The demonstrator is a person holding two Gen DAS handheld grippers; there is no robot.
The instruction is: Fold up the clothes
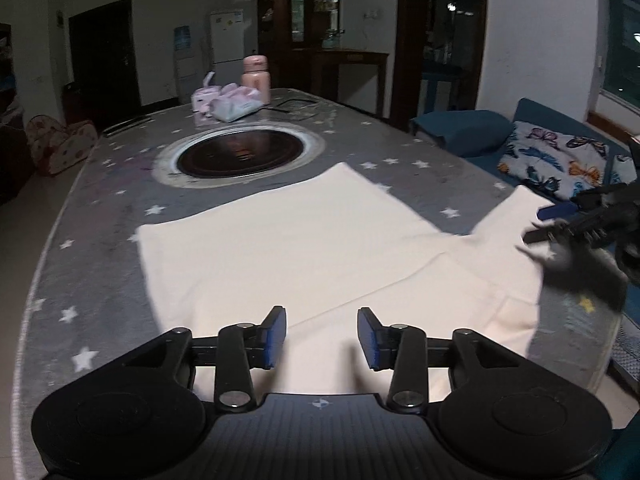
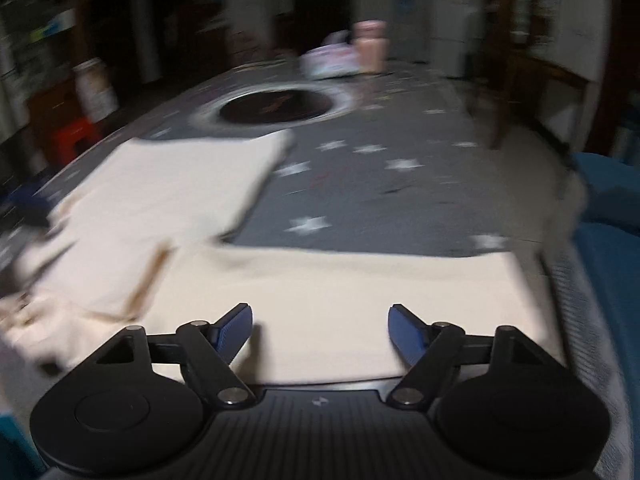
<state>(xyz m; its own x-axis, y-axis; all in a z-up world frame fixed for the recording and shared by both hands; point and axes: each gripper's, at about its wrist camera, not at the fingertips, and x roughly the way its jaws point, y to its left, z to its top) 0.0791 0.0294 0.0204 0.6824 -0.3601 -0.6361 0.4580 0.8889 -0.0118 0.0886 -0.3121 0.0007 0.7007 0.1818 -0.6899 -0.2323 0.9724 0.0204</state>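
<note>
Both sets of jaws stand spread apart with nothing between them: my left gripper (image 1: 322,338) hovers over the near edge of the cloth, and my right gripper (image 2: 320,334) hovers over a sleeve-like flap of it.

From the left wrist view, I see a long table (image 1: 100,240) covered in a grey cloth printed with white stars. Spread flat across its near half lies a cream garment (image 1: 288,248), the thing I am folding; one flap of it reaches out to the right edge of the table. My right gripper (image 1: 560,232) shows there as a dark blurred shape over that flap, and I cannot tell if it touches the fabric.

Beyond the garment, set into the table, is a round dark hotplate (image 1: 240,156) with a pale ring around it, just clear of the garment's far corner. At the far end stand a pink flask (image 1: 255,78) and, just beside it, a pink and white pouch (image 1: 228,104). To the right of the table is a blue sofa (image 1: 460,132) with a butterfly cushion (image 1: 556,160).

The right wrist view is smeared by motion. It shows the garment (image 2: 340,300) under my fingers (image 2: 234,330), the hotplate (image 2: 276,110) further off, and the flask (image 2: 370,50) at the far end.
</note>
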